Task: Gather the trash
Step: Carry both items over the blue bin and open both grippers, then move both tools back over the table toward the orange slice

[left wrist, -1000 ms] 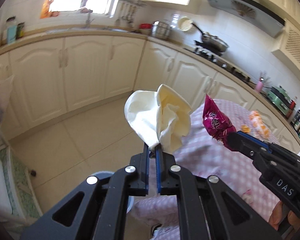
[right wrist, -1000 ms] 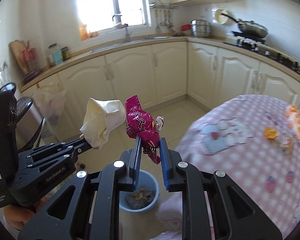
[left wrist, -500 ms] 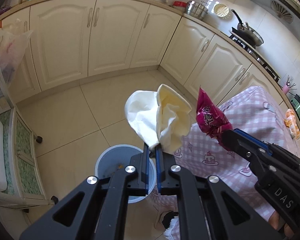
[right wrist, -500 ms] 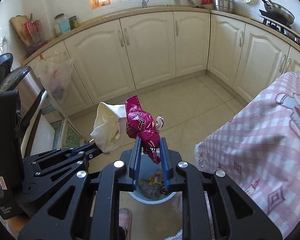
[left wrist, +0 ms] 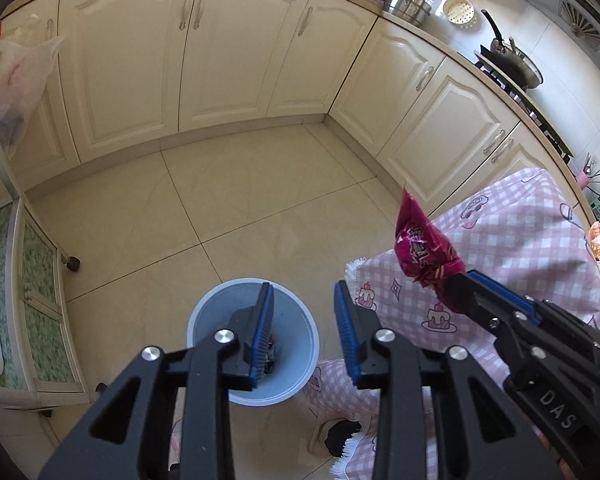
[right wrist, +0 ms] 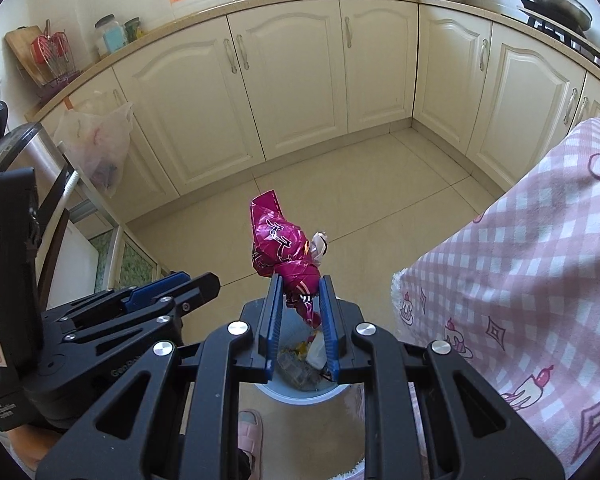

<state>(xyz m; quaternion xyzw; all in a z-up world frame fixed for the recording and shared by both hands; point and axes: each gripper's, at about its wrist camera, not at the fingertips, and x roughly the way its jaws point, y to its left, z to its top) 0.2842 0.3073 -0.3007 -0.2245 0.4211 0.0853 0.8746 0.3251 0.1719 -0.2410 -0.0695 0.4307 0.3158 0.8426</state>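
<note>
A light blue trash bin (left wrist: 216,320) stands on the tiled floor, with scraps at its bottom. My left gripper (left wrist: 302,286) hangs right above it; its jaws are opening and nothing is between them. A crumpled magenta snack wrapper (right wrist: 278,240) sticks up from my right gripper (right wrist: 300,280), which is shut on the wrapper's lower end. The bin (right wrist: 300,394) shows below those fingers, with a white scrap (right wrist: 316,350) and other trash inside. In the left wrist view the wrapper (left wrist: 420,244) and right gripper (left wrist: 460,276) sit to the right, over the table's corner.
A table under a pink checked cloth (right wrist: 520,260) crowds the right side, its fringed corner next to the bin. Cream cabinets (left wrist: 240,60) line the far walls. A plastic bag (right wrist: 96,140) hangs at the left above a wheeled cart (left wrist: 28,300). A slippered foot (right wrist: 250,428) stands by the bin.
Both grippers sank toward the bin. The left jaws parted and the cream crumpled paper they held is gone from them. The right gripper still holds the magenta wrapper.
</note>
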